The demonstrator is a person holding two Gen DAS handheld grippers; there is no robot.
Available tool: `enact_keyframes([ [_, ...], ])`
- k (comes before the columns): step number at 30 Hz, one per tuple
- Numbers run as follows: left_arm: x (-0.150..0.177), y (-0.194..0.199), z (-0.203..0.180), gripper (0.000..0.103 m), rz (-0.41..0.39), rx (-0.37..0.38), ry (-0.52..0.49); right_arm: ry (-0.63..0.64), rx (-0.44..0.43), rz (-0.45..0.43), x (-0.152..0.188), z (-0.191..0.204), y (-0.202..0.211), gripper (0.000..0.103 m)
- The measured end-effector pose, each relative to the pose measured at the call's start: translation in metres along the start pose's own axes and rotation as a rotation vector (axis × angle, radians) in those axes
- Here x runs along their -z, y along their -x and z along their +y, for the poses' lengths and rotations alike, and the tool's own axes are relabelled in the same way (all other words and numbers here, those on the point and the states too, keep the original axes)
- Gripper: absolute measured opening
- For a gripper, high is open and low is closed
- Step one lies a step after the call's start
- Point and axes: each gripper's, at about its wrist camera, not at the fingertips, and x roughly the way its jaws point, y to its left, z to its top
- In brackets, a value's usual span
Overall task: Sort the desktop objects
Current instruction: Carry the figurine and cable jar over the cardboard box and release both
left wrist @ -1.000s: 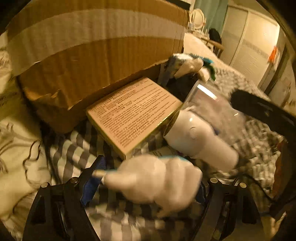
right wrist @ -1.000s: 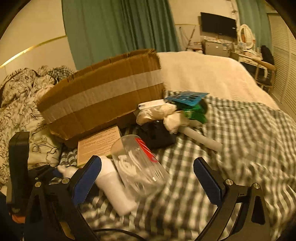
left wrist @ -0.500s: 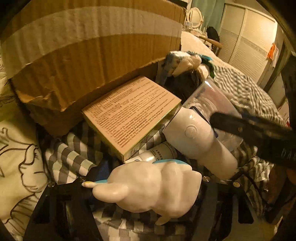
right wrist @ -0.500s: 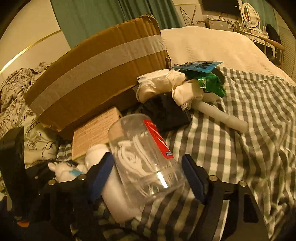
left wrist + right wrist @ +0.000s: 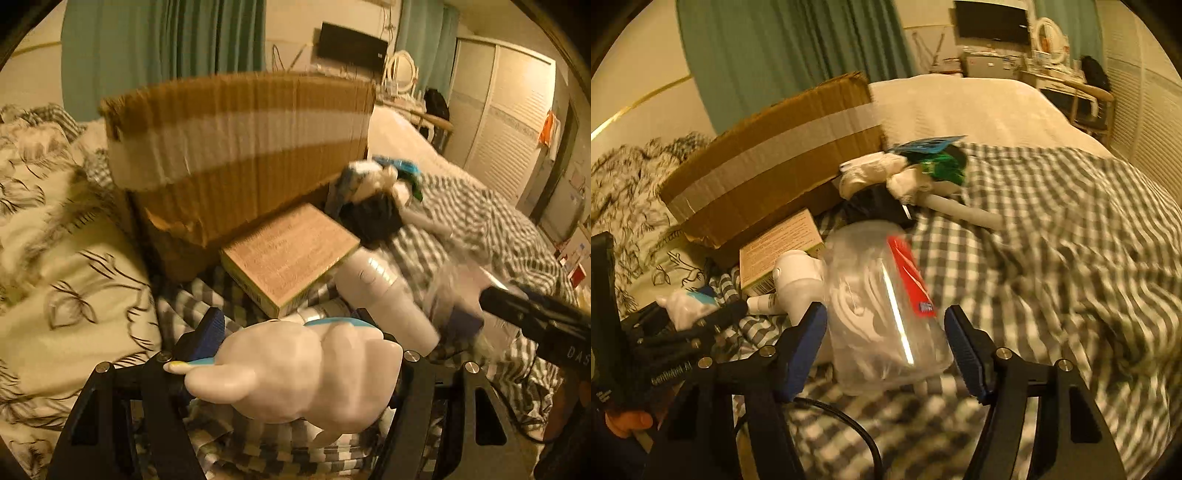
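Clear plastic, with a red label: this jar [image 5: 886, 314] now sits between the fingers of my right gripper [image 5: 886, 347] in the lower middle of the frame. Half a second ago it lay on the checked blanket [image 5: 1052, 258]; now it looks lifted, so I judge the pads closed on it. My left gripper [image 5: 295, 354] stays clenched on the white figurine [image 5: 295, 373], raised higher, facing the cardboard box [image 5: 240, 147]. Both seem ready for sorting.
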Motion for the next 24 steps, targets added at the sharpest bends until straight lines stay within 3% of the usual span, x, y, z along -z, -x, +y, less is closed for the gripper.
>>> enact_keyframes([
  [3,0.000,0.015,0.000,0.073,-0.044,0.017,-0.009,-0.013,0.012,0.009,0.005,0.000,0.011,0.058],
  [9,0.004,0.018,0.001,0.073,-0.024,0.022,-0.018,0.006,0.025,0.057,0.020,0.000,0.006,0.060],
  [13,0.007,0.018,0.002,0.073,-0.013,0.020,-0.018,0.038,0.061,0.112,0.028,0.006,-0.009,0.067],
  [16,0.008,0.018,0.001,0.073,-0.021,0.032,-0.014,0.059,0.086,0.148,0.035,0.010,-0.023,0.065],
  [24,0.002,0.024,0.006,0.073,-0.072,0.046,0.017,0.091,0.158,0.022,0.028,0.020,-0.001,0.064],
])
